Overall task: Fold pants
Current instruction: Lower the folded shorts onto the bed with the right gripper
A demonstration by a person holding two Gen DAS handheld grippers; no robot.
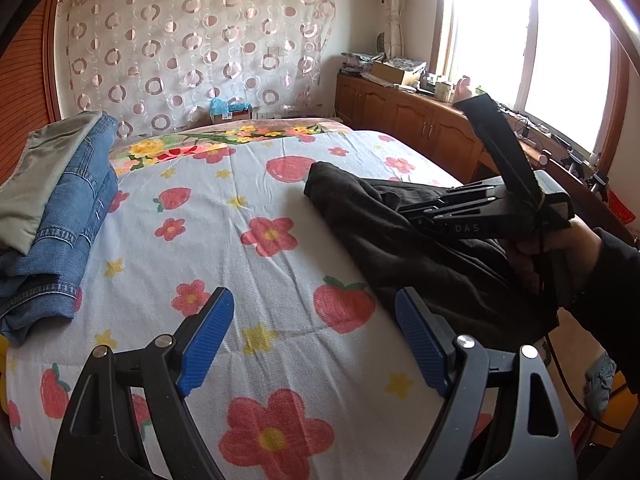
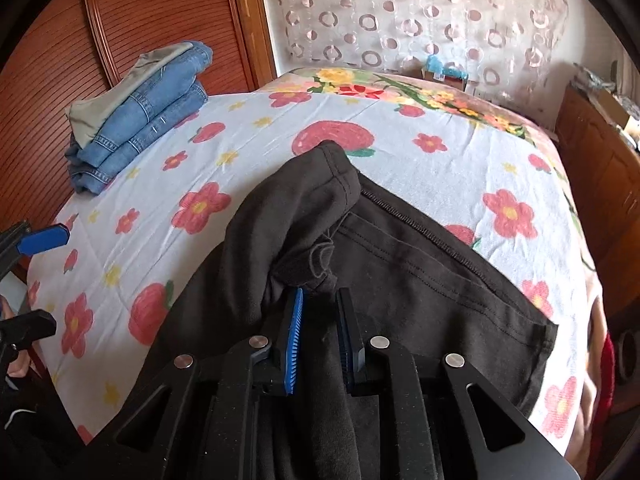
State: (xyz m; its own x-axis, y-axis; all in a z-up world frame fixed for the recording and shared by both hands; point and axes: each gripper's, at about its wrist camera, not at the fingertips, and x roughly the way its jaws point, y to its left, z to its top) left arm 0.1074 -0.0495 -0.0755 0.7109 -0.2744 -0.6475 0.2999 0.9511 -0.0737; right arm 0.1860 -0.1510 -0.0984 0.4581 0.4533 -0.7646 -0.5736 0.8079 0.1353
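Note:
Black pants [image 2: 420,264] lie on the flowered bed sheet [image 2: 248,128], partly folded, with one leg doubled back toward me. My right gripper [image 2: 320,300] is shut on a bunched fold of the black pants. In the left wrist view the pants [image 1: 376,224] lie at the right, with the right gripper's black body [image 1: 480,212] over them. My left gripper [image 1: 314,304] is open and empty, above the sheet to the left of the pants; one of its blue fingertips [image 2: 44,238] shows at the left edge of the right wrist view.
A stack of folded jeans and a grey-green garment [image 1: 52,200] sits at the bed's far left corner, also in the right wrist view [image 2: 140,112]. Wooden cabinets [image 1: 420,120] run under the window on the right. A wooden sliding door [image 2: 100,32] stands at the left.

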